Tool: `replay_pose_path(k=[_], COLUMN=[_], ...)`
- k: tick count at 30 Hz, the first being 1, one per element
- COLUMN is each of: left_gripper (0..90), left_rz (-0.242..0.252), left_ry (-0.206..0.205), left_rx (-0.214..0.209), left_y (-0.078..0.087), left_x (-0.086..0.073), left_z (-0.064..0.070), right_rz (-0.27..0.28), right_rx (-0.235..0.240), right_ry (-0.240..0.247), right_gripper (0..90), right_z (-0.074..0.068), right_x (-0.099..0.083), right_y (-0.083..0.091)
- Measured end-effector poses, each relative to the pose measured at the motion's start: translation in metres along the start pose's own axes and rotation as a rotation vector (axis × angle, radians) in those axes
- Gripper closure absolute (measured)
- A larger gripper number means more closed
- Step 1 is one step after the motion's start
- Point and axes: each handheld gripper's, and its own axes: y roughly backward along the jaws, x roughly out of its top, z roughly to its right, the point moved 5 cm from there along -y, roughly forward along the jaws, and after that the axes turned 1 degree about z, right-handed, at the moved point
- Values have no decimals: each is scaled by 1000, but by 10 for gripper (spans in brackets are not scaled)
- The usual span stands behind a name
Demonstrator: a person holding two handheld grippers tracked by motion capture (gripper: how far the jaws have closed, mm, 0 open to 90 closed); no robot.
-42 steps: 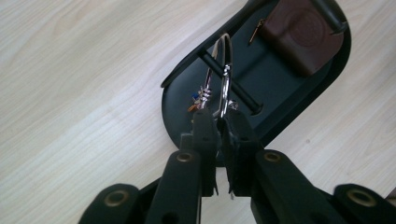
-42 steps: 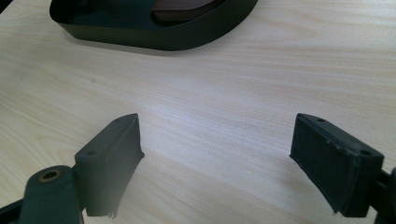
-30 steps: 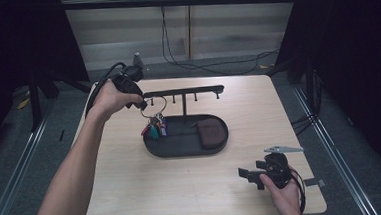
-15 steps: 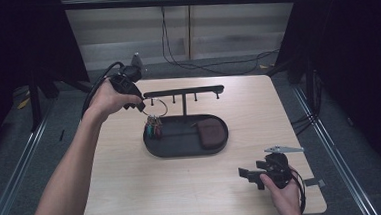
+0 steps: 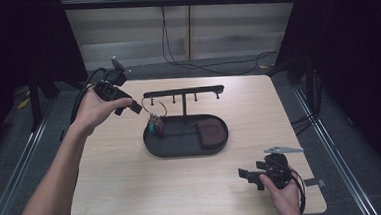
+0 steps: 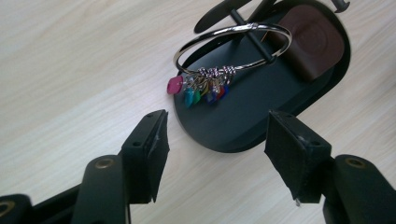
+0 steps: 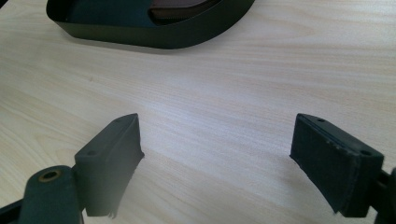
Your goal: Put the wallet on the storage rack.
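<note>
left gripper (image 6: pixel 215 140) fingers spread wide, empty, just short of the key ring (image 6: pixel 233 46) on the rack peg; right gripper (image 7: pixel 219 158) fingers likewise spread

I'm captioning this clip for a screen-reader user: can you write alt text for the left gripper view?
A silver key ring with small coloured tags hangs from a peg of a black rack above its oval black tray, free of the left gripper, whose two black fingers stand open just short of it. A brown pouch lies in the tray on the pale wooden table.
</note>
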Motion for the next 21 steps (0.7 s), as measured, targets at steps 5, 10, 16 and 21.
replay_pose_path(k=[5, 10, 16, 21], left_gripper=[374, 369, 352, 337], left_rz=[66, 89, 138, 218], left_ry=[56, 58, 26, 34], left_rx=[-68, -76, -52, -83], left_y=[-2, -8, -11, -12], left_x=[-19, -38, -60, -78], left_z=[-7, -13, -15, -11], right_rz=[-4, -1, 0, 3], right_rx=[3, 4, 3, 3], right_ry=[2, -1, -4, -3], right_gripper=[162, 162, 162, 162], right_z=[0, 1, 1, 2], right_x=[-1, 0, 0, 0], right_y=[0, 0, 0, 1])
